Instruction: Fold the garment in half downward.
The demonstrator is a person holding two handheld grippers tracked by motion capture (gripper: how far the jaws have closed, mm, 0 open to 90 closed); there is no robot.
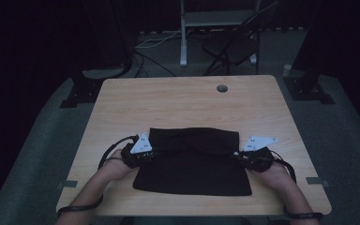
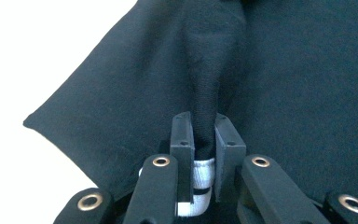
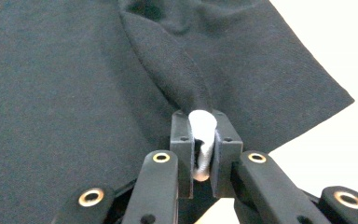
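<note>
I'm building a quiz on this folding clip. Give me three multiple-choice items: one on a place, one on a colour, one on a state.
1. Where does the cloth lie on the table?
A. near the person's edge
B. at the far edge by the hole
C. hanging off the left side

2. What colour is the cloth?
A. white
B. black
C. red

3. How do the left tool and right tool stand?
A. both open above the cloth
B. one shut, one open
C. both shut on a fold of cloth

Key: 1 A, the high view shows bare wood beyond the cloth; 2 B, it is dark in all views; 3 C, each gripper view shows fabric pinched between the jaws.
</note>
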